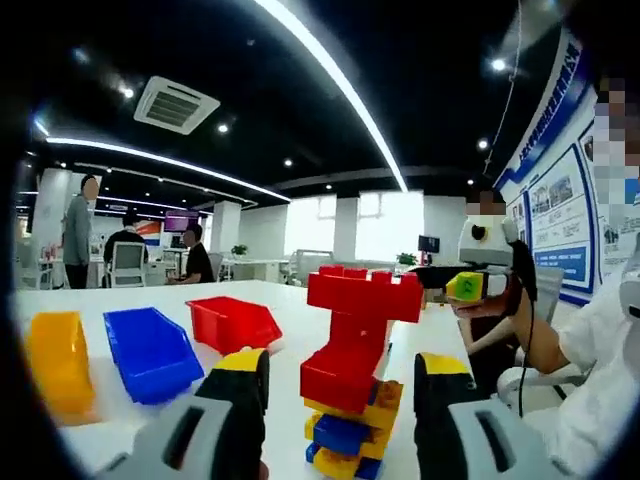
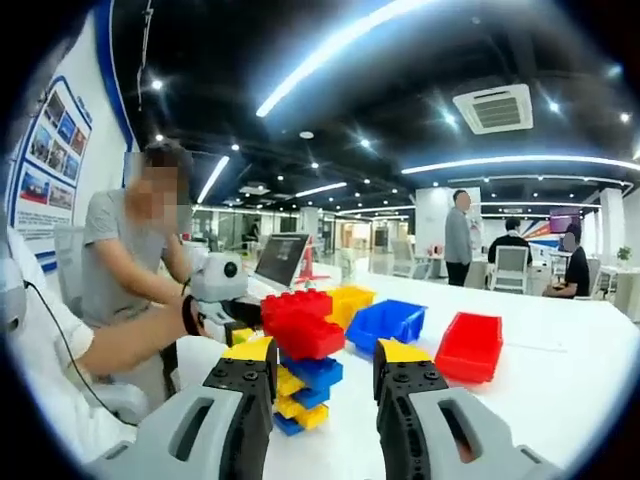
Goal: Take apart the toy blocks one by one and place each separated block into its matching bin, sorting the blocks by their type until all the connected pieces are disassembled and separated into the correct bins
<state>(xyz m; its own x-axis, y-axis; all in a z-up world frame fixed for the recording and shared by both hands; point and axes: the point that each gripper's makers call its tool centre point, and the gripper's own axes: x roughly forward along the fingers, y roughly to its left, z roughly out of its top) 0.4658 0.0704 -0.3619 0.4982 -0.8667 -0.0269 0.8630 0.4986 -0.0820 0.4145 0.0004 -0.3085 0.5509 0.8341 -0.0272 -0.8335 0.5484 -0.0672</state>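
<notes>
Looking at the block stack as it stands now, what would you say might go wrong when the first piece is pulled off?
1. The block tower is tall, with wide red blocks overhanging on top; pulling these could topple it.
2. The left gripper and right gripper both look open beside the tower, so nothing seems to brace its base.
3. The yellow bin sits close behind; falling blocks might land in it unsorted.

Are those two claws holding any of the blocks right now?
No. The left gripper and right gripper are open around the block tower, not visibly clamped on it.
</notes>
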